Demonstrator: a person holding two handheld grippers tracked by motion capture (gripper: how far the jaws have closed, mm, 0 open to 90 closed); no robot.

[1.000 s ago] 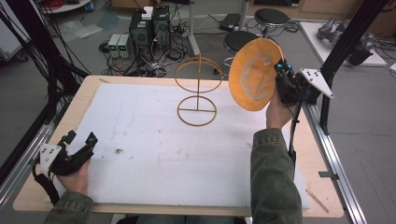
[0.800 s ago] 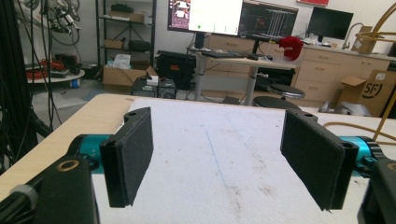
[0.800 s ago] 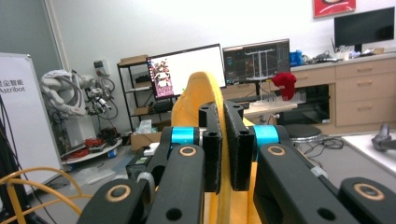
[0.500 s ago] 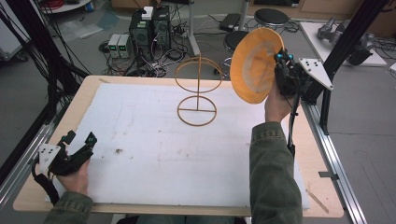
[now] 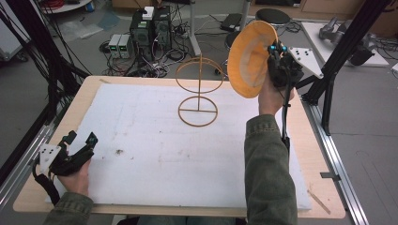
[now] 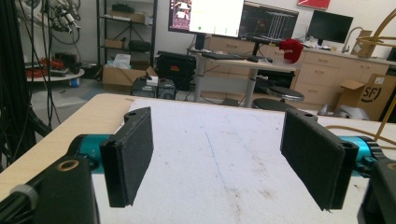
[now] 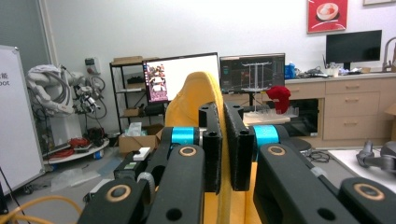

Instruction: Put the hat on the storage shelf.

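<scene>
— Two tongs: what does each have?
— Right tongs [image 5: 276, 61] pinch the rim of a round yellow-orange plate [image 5: 249, 58], held on edge in the air above the table's [image 5: 300, 136] far right side, beside a thin wire stand [image 5: 199, 92] of two rings on a post. Their black foam-faced jaws clamp it.
— And the left?
— Left tongs [image 5: 77, 152] gape wide, holding nothing, low over the white padded mat [image 5: 155, 154].
</scene>
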